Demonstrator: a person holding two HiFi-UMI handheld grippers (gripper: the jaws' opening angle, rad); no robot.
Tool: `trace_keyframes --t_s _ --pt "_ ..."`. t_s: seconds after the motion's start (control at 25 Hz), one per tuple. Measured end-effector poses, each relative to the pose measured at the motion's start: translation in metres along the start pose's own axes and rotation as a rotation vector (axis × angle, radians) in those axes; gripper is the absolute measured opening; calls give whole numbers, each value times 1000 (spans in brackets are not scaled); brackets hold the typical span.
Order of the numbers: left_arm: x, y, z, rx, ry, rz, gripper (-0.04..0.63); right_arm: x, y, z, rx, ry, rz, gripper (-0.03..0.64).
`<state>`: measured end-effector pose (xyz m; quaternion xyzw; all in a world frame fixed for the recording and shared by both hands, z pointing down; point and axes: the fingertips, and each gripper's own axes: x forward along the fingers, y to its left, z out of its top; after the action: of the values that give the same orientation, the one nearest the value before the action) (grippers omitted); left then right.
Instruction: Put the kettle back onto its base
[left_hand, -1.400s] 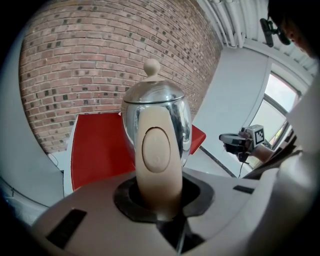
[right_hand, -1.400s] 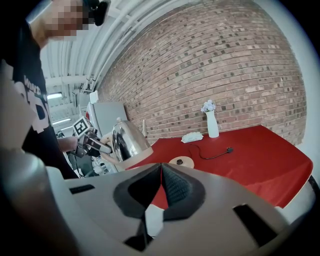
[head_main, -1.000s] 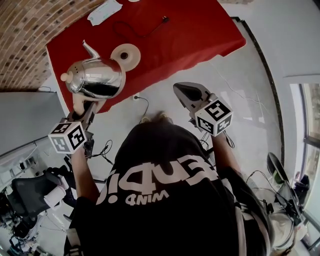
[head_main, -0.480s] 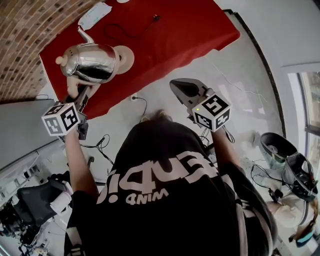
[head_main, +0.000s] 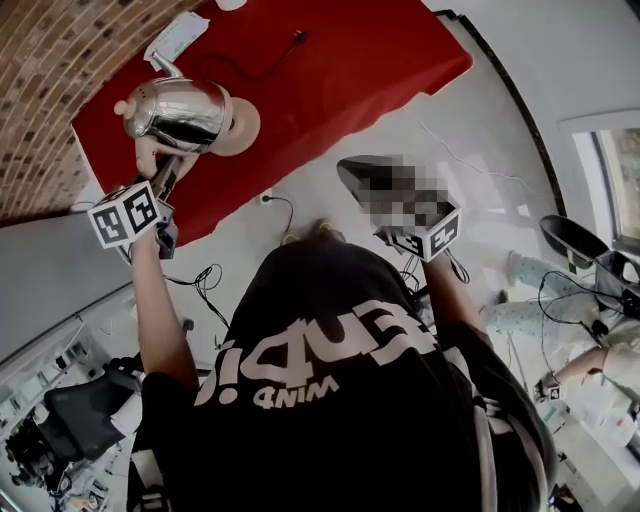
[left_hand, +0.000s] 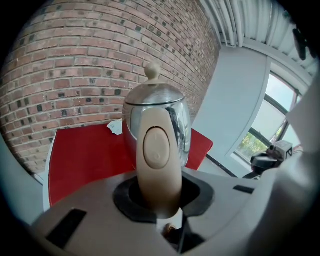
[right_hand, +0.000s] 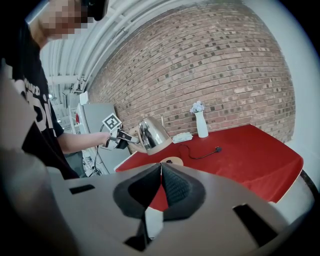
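Observation:
A shiny steel kettle (head_main: 182, 108) with a cream knob and cream handle (left_hand: 157, 160) hangs in the air, tilted, with my left gripper (head_main: 163, 176) shut on the handle. In the left gripper view the handle fills the space between the jaws of the left gripper (left_hand: 159, 200). The round cream base (head_main: 240, 130) lies on the red table (head_main: 350, 70), partly hidden by the kettle. From the right gripper view the kettle (right_hand: 152, 134) hovers just above and left of the base (right_hand: 171, 161). My right gripper (head_main: 352, 172) is held short of the table, shut and holding nothing.
A black cord (head_main: 262, 58) runs from the base across the red cloth to a loose plug (head_main: 298, 38). A white power strip (head_main: 175, 35) lies by the brick wall. A white vase with flowers (right_hand: 201, 122) stands at the back. Cables trail on the floor (head_main: 205, 285).
My left gripper has carried the kettle farther over the table, so that it now overlaps the base in the head view. The right gripper has stayed where it was.

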<state>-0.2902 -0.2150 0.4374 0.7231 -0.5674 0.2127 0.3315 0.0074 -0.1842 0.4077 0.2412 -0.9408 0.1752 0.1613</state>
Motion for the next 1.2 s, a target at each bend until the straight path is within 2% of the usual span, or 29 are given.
trace_keyframes --t_s 0.52,1.2 --pt "44 6 -18 -54 67 -23 71 -1 -16 -1 12 16 -12 24" --pt "78 15 -31 -35 123 -4 71 1 -31 -2 21 34 -28 25"
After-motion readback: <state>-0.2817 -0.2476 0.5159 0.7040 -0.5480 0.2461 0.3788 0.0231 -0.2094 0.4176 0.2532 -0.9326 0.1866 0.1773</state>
